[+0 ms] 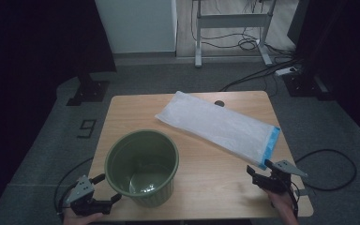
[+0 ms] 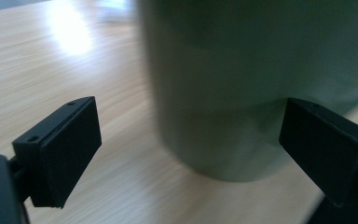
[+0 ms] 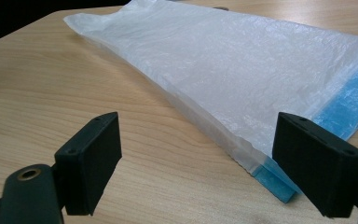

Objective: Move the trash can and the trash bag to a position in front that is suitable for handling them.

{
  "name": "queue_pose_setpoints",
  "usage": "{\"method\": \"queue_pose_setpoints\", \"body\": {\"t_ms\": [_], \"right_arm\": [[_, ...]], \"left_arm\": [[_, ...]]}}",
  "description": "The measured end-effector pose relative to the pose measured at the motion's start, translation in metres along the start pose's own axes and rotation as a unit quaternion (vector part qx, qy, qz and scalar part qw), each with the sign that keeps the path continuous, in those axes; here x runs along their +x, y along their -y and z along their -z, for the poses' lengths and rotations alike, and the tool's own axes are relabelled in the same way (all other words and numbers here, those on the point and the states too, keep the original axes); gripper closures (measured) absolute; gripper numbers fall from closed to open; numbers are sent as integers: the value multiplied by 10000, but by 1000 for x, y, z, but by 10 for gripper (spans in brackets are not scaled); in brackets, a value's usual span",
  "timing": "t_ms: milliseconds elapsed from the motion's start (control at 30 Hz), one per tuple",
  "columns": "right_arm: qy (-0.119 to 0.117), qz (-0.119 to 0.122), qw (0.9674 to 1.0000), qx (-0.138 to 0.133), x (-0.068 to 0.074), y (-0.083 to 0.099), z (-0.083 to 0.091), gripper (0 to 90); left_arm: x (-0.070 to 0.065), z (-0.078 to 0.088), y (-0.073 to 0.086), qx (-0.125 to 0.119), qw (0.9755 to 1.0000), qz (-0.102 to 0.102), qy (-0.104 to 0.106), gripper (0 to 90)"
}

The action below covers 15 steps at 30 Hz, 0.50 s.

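Note:
A green plastic bin (image 1: 142, 167) stands upright on the wooden table (image 1: 206, 187), near its front left. A flat white plastic bag (image 1: 215, 125) with a blue band at its near end lies across the table's back right. My left gripper (image 1: 108, 187) is open at the table's front left corner, just beside the bin's lower wall (image 2: 242, 102), not touching it. My right gripper (image 1: 258, 168) is open near the front right, its jaws wide apart just short of the bag's blue end (image 3: 349, 107). Nothing is between either pair of jaws.
The table stands on grey carpet. Behind it are a white desk frame (image 1: 232, 28) and loose cables (image 1: 262, 70) on the floor. A dark stand base (image 1: 88, 91) sits at the back left. Bare wood lies between the bin and the bag.

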State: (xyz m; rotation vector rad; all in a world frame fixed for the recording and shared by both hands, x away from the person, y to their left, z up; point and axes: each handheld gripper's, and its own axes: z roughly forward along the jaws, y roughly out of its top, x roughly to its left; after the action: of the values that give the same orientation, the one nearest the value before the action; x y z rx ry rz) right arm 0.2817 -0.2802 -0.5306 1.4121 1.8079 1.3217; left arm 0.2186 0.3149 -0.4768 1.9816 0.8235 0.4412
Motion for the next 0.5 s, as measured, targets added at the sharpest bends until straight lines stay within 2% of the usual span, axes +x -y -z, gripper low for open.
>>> {"method": "queue_pose_setpoints", "body": {"t_ms": [33,100,167,267,367,500], "right_arm": [[-9,3,10000,0,0,0,-1,151],[-17,3,10000,1,0,0,-1,151],[-18,0,10000,10,0,0,-2,151],[-18,5,10000,24,0,0,-2,151],[-37,-16,10000,23,-1,0,-2,152],[-105,-70,9999,7,-2,-1,-1,155]], "left_arm": [[-6,-5,-5,-19,9997,-106,200,39],[-14,-11,-11,-37,9988,-216,430,38],[-19,-16,-15,9,9989,-264,388,25],[-21,-21,-18,-8,9985,-279,480,35],[-25,-34,-23,46,9979,-323,555,35],[-27,-48,-27,138,9978,-332,564,35]]}}
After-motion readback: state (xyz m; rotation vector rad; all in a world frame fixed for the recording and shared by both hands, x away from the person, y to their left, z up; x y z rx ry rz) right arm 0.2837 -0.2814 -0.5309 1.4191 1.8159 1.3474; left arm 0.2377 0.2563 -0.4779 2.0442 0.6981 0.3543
